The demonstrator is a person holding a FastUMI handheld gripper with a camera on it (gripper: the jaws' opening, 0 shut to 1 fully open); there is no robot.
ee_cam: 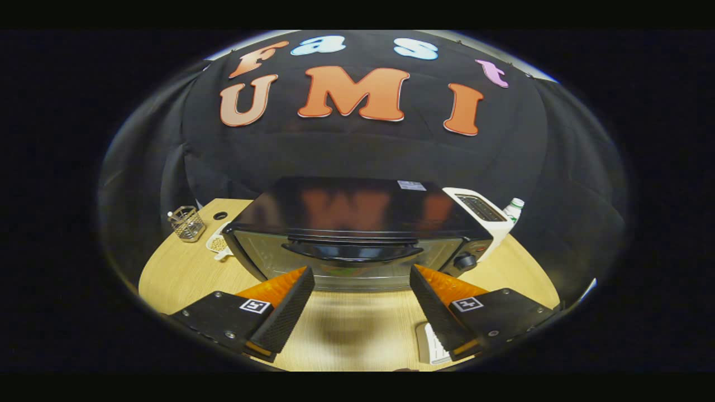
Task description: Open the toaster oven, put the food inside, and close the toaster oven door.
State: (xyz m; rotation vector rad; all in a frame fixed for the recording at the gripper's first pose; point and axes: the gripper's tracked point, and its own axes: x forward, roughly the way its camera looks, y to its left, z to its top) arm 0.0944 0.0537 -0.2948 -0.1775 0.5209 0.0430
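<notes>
Mid-bench, gripper (362, 279) is hovering spread wide, gripping nothing, just before the shut oven (357, 234) door handle (353, 251).

— What's the toaster oven (357, 223) just ahead of the open fingers made of?
— Glossy dark top that mirrors the wall, a glass door and a smooth black plastic handle (353, 251).
— And under it?
— A pale wood-grain table (179, 273), matt. Beyond the left finger, a wire-mesh metal cup (187, 223).
— The finger pads (285, 310)?
— Finely ribbed, rough-looking.
</notes>
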